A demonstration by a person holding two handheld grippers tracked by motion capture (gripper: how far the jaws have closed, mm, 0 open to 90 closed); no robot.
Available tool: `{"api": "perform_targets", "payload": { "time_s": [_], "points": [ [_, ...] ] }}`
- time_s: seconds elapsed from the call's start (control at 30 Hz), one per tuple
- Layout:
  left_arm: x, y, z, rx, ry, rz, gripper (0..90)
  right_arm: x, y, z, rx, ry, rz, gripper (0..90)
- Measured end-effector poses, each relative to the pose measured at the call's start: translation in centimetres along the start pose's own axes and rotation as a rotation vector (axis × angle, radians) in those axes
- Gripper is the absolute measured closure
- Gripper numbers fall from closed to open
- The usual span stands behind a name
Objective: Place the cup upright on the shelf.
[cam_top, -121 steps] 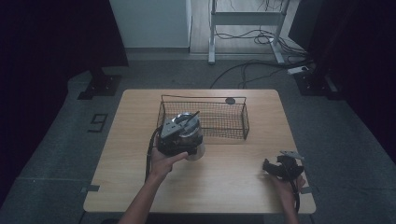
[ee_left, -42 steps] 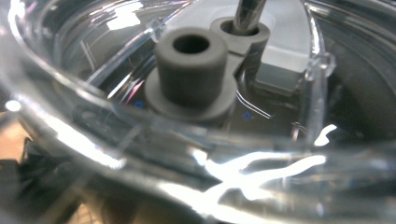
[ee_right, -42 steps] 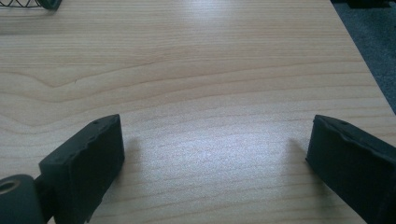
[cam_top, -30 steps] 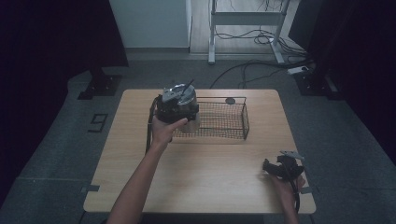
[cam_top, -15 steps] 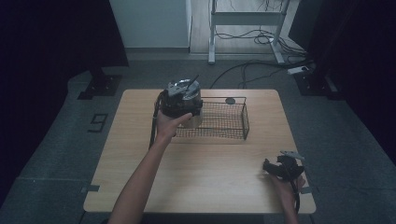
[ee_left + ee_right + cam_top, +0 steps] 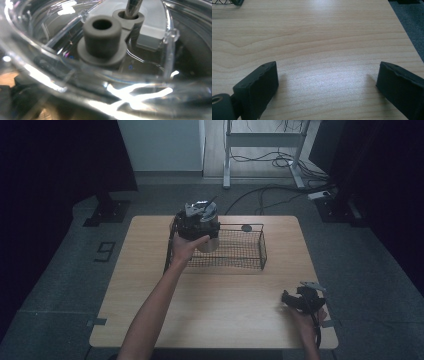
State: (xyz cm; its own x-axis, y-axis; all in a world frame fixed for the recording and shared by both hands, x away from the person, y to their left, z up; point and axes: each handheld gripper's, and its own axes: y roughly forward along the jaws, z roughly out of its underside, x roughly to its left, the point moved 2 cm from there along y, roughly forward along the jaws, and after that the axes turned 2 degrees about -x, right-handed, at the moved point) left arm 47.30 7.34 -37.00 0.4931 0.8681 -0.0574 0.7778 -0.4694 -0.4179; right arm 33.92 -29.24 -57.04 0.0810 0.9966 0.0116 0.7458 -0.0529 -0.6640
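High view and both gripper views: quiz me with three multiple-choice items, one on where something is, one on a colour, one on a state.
1. Where is the clear container?
A. Held above the left end of the wire basket
B. Lying on the floor
C. Standing at the near right corner

2. What colour is the hub inside that container?
A. Red
B. Grey
C. Yellow

3. How are the right gripper's jaws?
A. Shut on a lid
B. Shut on the basket's rim
C. Open, nothing between them

Key: 1 A, the high view shows the left gripper carrying it there; 2 B, the left gripper view shows it grey; 3 C, bare table shows between the jaws.
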Motion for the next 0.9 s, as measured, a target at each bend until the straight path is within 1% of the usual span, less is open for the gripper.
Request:
{"api": "perform_targets", "payload": {
  "time_s": [0.1, 0.13, 0.17, 0.2, 0.27, 0.3, 0.33, 0.43, 0.5, 0.53, 0.57, 0.6, 0.67, 0.73, 0.8, 0.9],
  "points": [
    [0.0, 0.4, 0.0, 0.003, 0.003, -0.007, 3.7, 0.0, 0.0, 0.0, 0.0, 0.0, 0.0, 3.9],
    [0.2, 0.8, 0.1, 0.007, 0.001, -0.008, 3.7, 0.0, 0.0, 0.0, 0.001, 0.002, 0.0, 3.9],
    [0.2, 0.8, 0.1, 0.007, 0.001, -0.008, 3.7, 0.0, 0.0, 0.0, 0.001, 0.002, 0.0, 3.9],
    [0.4, 1.3, 0.2, 0.014, -0.004, -0.012, 3.7, 0.0, 0.0, 0.0, 0.001, 0.002, 0.0, 4.0],
    [0.5, 1.5, 0.3, 0.017, -0.007, -0.011, 3.7, 0.0, 0.0, 0.0, 0.001, 0.001, 0.0, 4.0],
    [0.6, 2.0, 0.4, 0.023, -0.011, -0.013, 3.7, 0.0, 0.0, 0.0, 0.002, 0.001, 0.001, 4.0],
    [0.6, 2.0, 0.4, 0.023, -0.011, -0.013, 3.7, 0.0, 0.0, 0.0, 0.002, 0.001, 0.001, 4.0],
    [0.8, 2.7, 0.6, 0.027, -0.011, -0.024, 3.7, 0.0, 0.0, 0.0, 0.002, 0.001, 0.001, 4.1],
    [0.8, 3.4, 0.9, 0.035, -0.015, -0.025, 3.7, 0.0, 0.0, 0.0, 0.002, 0.001, 0.001, 4.1],
    [0.8, 3.4, 0.9, 0.035, -0.015, -0.025, 3.7, 0.0, 0.0, 0.0, 0.001, 0.002, 0.001, 4.1],
    [0.7, 3.9, 1.2, 0.051, -0.009, -0.029, 3.7, 0.0, 0.0, 0.0, 0.001, 0.002, 0.001, 4.1],
    [0.7, 3.9, 1.2, 0.051, -0.009, -0.029, 3.6, 0.0, 0.0, 0.0, 0.001, 0.002, 0.001, 4.1],
    [0.5, 4.7, 1.8, 0.065, -0.001, -0.039, 3.7, 0.0, 0.0, 0.0, 0.002, 0.002, 0.001, 4.1],
    [0.6, 4.9, 2.0, 0.07, -0.001, -0.042, 3.7, 0.0, 0.0, 0.0, 0.002, 0.002, 0.001, 4.1],
    [0.9, 5.5, 2.4, 0.081, -0.015, -0.046, 3.7, 0.0, 0.0, 0.0, 0.002, 0.001, 0.001, 4.1],
    [1.0, 5.7, 2.7, 0.089, -0.021, -0.049, 3.7, 0.0, 0.0, 0.0, 0.001, 0.003, 0.001, 4.1]
  ]
}}
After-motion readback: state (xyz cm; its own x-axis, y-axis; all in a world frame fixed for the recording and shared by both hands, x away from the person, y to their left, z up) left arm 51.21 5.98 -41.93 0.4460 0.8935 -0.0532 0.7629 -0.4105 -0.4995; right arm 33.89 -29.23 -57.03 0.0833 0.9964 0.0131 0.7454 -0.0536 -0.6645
